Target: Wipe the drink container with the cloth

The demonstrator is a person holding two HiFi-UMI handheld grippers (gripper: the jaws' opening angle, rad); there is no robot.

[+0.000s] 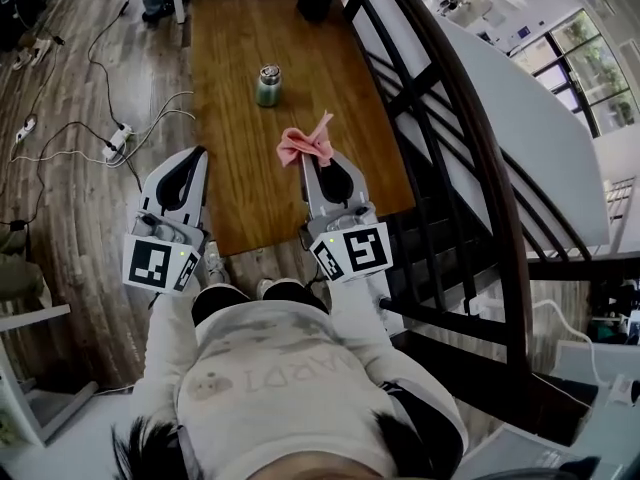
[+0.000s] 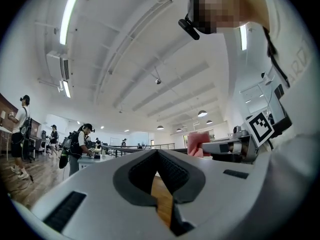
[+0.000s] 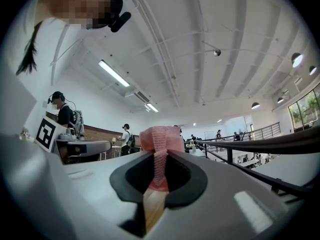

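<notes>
The drink container, a small green jar with a metal lid, stands upright in the middle of the wooden table. A pink cloth is bunched in my right gripper, which is shut on it a little nearer than the jar and to its right. In the right gripper view the cloth sticks up from between the closed jaws. My left gripper hovers at the table's left edge, shut and holding nothing. The left gripper view shows its jaws meeting, with the cloth off to the right.
A black railing runs close along the table's right side. A dark object stands at the table's far end. Cables and a power strip lie on the wood floor at left. People stand at desks far off.
</notes>
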